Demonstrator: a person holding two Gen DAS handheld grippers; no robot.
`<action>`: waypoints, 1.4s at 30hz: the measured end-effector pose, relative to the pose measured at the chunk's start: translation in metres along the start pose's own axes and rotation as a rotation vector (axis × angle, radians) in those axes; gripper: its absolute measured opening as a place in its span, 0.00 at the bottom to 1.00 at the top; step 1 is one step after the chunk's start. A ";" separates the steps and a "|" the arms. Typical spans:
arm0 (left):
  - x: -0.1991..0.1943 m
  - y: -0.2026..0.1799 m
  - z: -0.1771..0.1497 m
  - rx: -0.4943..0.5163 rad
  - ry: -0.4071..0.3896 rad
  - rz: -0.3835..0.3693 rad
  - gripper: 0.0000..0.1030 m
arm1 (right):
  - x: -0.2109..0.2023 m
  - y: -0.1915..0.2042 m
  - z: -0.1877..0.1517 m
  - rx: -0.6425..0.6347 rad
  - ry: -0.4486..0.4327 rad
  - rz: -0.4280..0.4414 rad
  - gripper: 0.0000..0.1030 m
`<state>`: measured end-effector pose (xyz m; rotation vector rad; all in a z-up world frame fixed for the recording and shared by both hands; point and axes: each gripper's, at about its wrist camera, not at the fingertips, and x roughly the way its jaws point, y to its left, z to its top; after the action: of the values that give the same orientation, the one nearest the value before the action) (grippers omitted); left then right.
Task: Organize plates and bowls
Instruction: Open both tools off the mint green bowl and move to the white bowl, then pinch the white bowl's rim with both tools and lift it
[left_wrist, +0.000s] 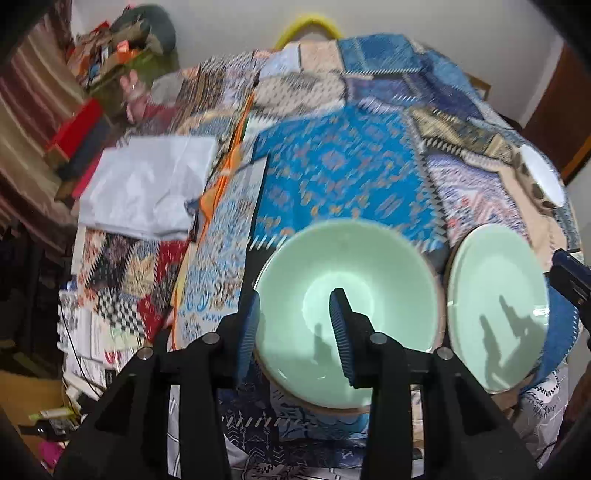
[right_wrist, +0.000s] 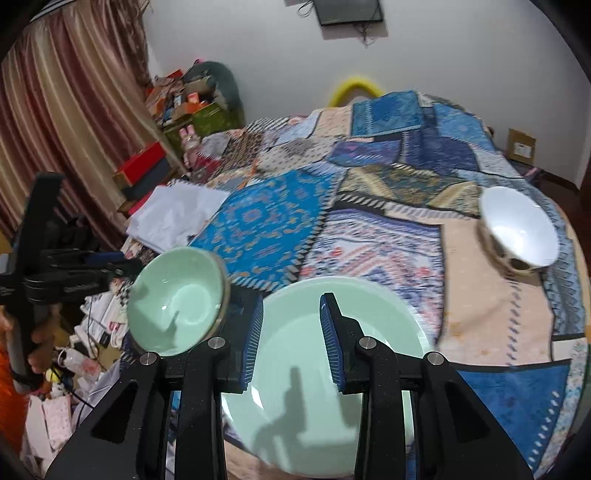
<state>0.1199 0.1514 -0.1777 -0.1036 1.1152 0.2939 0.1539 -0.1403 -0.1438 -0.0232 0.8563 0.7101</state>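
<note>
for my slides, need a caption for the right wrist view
Right gripper above a green plate, green bowl beside it.

Glazed, glossy pale-green ceramic on bowl (left_wrist: 347, 295) and plate (right_wrist: 332, 369), glossy white glaze inside second bowl (right_wrist: 519, 225), matt printed patchwork cloth (right_wrist: 388, 236) beneath, matt black plastic gripper arms with ribbed blue rubbery pads (left_wrist: 341, 332) and bright metal pins (right_wrist: 367, 342).

A patchwork bedspread (right_wrist: 388, 229) in blues and peach covers the bed across the frame's centre. White folded cloth (right_wrist: 177, 214) lies at its left edge, red boxes (right_wrist: 142, 170) stacked beside striped curtains (right_wrist: 74, 110); a yellow ring (right_wrist: 356, 86) stands against the far wall.
</note>
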 end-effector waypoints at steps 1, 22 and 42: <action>-0.007 -0.006 0.003 0.011 -0.022 0.009 0.38 | -0.005 -0.007 0.000 0.007 -0.009 -0.010 0.28; -0.073 -0.196 0.066 0.216 -0.248 -0.234 0.68 | -0.076 -0.170 0.009 0.206 -0.112 -0.269 0.48; 0.038 -0.305 0.132 0.295 -0.136 -0.321 0.77 | -0.007 -0.283 0.027 0.318 -0.070 -0.278 0.28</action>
<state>0.3368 -0.1036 -0.1730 0.0004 0.9783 -0.1498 0.3342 -0.3547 -0.1929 0.1631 0.8696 0.3079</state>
